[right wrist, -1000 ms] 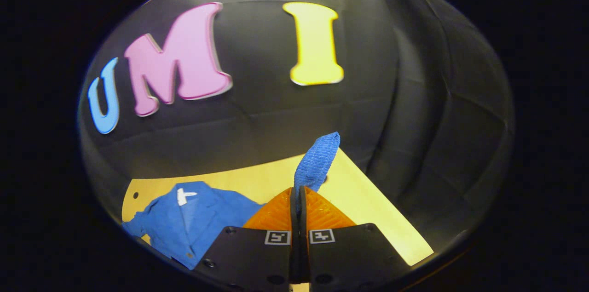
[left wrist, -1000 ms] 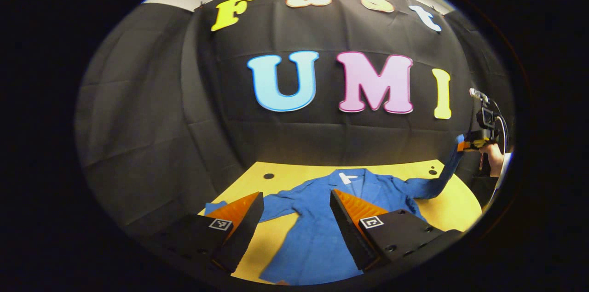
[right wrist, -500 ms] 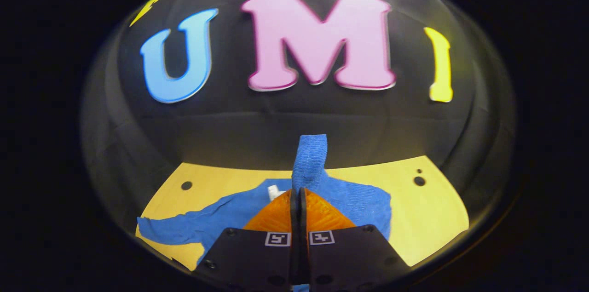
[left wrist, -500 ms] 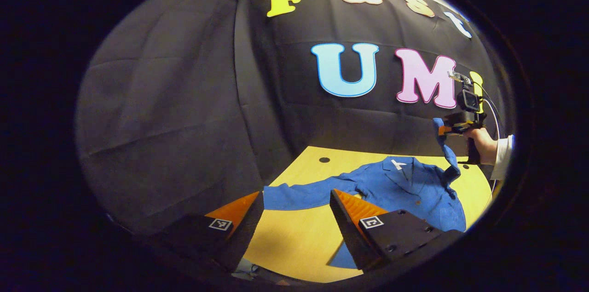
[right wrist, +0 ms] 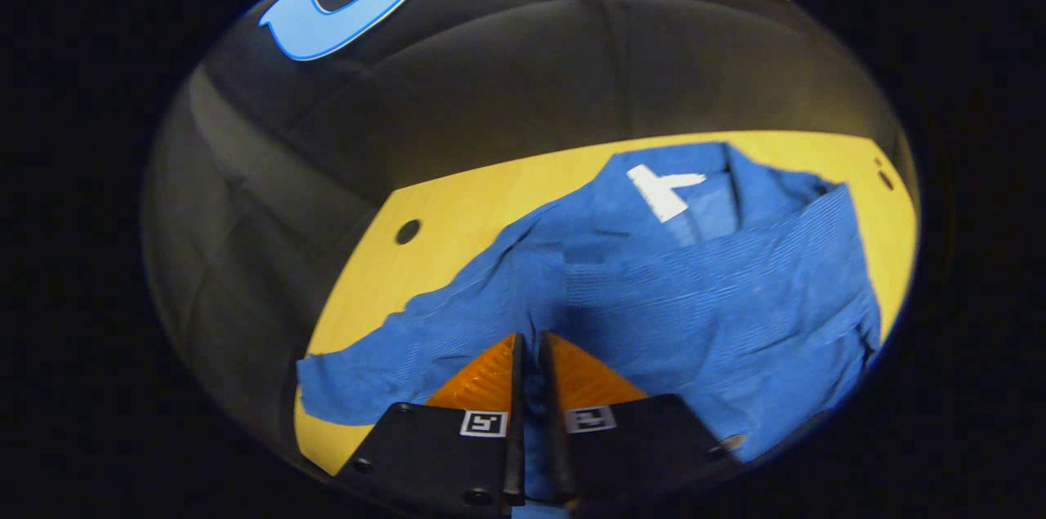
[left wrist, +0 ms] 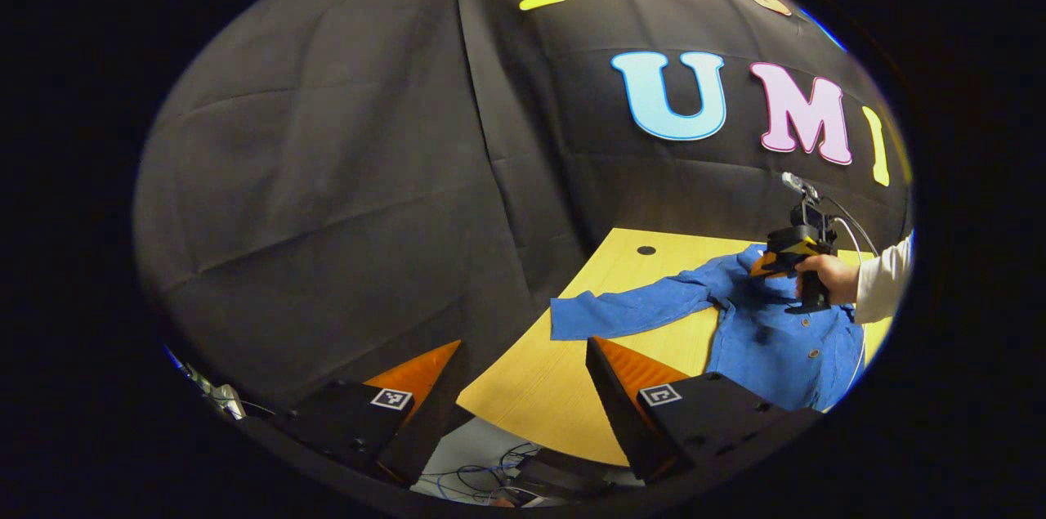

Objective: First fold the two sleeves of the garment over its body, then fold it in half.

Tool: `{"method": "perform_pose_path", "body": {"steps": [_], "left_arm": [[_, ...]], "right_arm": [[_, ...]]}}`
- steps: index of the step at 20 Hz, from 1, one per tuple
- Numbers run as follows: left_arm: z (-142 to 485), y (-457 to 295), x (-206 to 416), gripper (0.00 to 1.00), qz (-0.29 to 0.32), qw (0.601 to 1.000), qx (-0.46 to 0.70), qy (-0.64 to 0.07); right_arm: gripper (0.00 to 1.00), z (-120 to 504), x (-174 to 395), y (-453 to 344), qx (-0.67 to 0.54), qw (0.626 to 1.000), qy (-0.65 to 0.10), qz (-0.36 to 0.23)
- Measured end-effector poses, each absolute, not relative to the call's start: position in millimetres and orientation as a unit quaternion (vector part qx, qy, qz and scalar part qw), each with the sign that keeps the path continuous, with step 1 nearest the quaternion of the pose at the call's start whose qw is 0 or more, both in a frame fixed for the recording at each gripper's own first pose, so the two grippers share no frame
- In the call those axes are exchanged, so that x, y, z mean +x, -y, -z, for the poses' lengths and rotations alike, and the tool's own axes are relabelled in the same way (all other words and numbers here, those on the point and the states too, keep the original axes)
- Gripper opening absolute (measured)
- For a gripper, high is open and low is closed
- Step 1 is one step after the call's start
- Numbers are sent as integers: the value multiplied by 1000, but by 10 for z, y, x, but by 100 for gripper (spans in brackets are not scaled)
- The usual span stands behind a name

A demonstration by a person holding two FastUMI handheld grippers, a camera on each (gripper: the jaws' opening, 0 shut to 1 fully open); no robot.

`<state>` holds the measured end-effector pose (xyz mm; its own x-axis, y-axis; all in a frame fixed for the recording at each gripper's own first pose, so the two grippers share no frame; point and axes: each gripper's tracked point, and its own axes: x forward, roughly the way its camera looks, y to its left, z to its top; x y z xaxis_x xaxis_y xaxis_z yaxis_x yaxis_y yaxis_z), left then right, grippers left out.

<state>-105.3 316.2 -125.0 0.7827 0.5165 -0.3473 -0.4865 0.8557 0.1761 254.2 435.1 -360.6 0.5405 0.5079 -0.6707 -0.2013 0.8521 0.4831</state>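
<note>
Sleeve (right wrist: 711, 274) now lies folded across blue garment (left wrist: 776, 347).

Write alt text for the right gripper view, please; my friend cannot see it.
A pair of tongs pinches blue fabric of a blue button-up cloth garment lying on a yellow wooden table. One sleeve stretches out flat toward the table's left edge, and a white neck label shows at the collar.

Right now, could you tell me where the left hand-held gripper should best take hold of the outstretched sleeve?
Probably at the cuff end of the outstretched sleeve, coming from the table's open side: it lies flat, pointing away from the blue jacket, nearest the open left hand-held gripper.
</note>
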Motion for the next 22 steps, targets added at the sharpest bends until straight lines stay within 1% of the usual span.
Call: {"method": "perform_pose_path", "body": {"steps": [1, 2, 4, 5, 6, 7, 8, 9, 11, 12, 13, 14, 17, 20, 22], "left_arm": [[1296, -3164, -985, 83, -262, 944, 31, -198], [1360, -3159, -914, 83, -255, 946, 23, -200], [1463, -3178, -704, 83, -240, 950, 4, -200], [1526, -3209, -573, 85, -235, 951, -5, -202], [1623, -3272, -413, 83, -229, 952, -17, -204], [1718, -3319, -238, 83, -226, 951, -28, -210], [1832, -3371, -91, 83, -223, 949, -41, -219], [1944, -3427, 60, 83, -219, 947, -52, -231], [2261, -3525, 345, 84, -212, 932, -77, -283], [2394, -3611, 490, 82, -208, 927, -87, -301], [2545, -3689, 641, 87, -206, 921, -101, -317], [2662, -3798, 759, 86, -212, 912, -111, -333], [2978, -4058, 1034, 86, -226, 890, -113, -380], [3185, -4180, 1225, 86, -227, 884, -82, -401], [3325, -4236, 1232, 86, -226, 876, -80, -419]], "right_arm": [[25, 3546, 2464, -4383, 197, 845, -443, -225], [48, 3511, 2426, -4405, 203, 841, -442, -236], [95, 3354, 2470, -4234, 179, 855, -424, -240], [96, 3252, 2467, -4153, 169, 859, -418, -244], [97, 3135, 2436, -4066, 162, 863, -410, -248], [97, 2979, 2418, -3965, 155, 868, -396, -256], [86, 2763, 2362, -3836, 145, 875, -378, -266], [97, 2540, 2293, -3697, 133, 883, -356, -276], [97, 2128, 2053, -3413, 110, 891, -326, -297], [97, 1953, 1916, -3254, 105, 894, -313, -303], [87, 1795, 1805, -3084, 104, 897, -303, -304], [97, 1685, 1696, -2892, 105, 901, -297, -298], [97, 1514, 1485, -2280, 120, 911, -299, -258], [97, 1503, 1426, -1671, 134, 921, -303, -204], [96, 1594, 1381, -1399, 147, 921, -319, -170]]}}
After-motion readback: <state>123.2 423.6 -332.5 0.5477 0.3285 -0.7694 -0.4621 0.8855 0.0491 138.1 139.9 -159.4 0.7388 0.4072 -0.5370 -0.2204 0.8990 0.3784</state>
